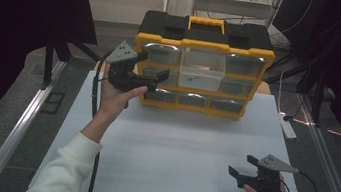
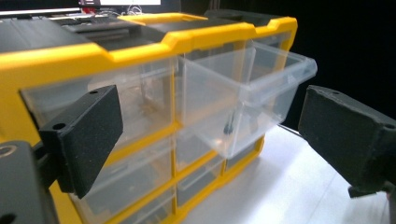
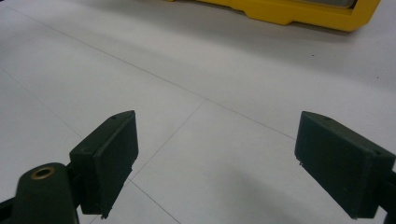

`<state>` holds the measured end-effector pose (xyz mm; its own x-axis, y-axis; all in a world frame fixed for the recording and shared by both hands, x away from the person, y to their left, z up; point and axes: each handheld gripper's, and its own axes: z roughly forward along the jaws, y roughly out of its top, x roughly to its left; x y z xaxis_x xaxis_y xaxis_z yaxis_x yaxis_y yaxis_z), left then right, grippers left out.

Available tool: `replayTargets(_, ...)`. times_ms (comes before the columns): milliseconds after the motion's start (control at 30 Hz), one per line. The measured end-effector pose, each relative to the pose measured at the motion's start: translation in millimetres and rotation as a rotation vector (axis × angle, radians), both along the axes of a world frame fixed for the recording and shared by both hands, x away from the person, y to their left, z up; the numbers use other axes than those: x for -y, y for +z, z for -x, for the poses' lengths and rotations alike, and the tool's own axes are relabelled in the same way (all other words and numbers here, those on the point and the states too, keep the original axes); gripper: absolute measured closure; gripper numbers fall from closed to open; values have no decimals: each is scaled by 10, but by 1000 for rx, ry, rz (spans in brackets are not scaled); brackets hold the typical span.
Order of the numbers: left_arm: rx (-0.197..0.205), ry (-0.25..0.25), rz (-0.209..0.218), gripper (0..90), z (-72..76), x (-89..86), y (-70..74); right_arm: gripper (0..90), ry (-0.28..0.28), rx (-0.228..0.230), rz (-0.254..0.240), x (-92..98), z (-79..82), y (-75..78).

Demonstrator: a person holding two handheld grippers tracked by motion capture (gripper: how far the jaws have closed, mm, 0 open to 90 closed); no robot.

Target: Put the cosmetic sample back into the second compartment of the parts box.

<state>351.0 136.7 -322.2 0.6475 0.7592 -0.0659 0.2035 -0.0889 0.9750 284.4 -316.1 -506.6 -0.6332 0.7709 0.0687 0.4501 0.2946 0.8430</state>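
Note:
A yellow and black organizer [image 1: 205, 45] with clear drawers stands upright at the back of the white table [image 1: 176, 147]. Its top middle drawer [image 1: 202, 70] is pulled out, and a small dark item [image 2: 229, 127] lies inside it. My left gripper [image 1: 154, 68] hovers at the organizer's left front with its jaws open and nothing between them. In the left gripper view the gripper [image 2: 210, 121] faces the pulled-out drawer [image 2: 243, 102] from a short way off. My right gripper [image 1: 243, 166] rests low at the table's near right, open and empty, over bare tabletop [image 3: 215, 135].
A white power strip [image 1: 289, 129] lies off the table's right edge. Metal rails [image 1: 23, 121] run along both sides of the table. Dark curtains hang left and right, and a shelf stands behind the organizer.

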Motion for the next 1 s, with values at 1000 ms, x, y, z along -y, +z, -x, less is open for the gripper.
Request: replayTargets(1000,-91,63,-36,68,488,-403,-807,138,6,-2,-17,28,4,7)
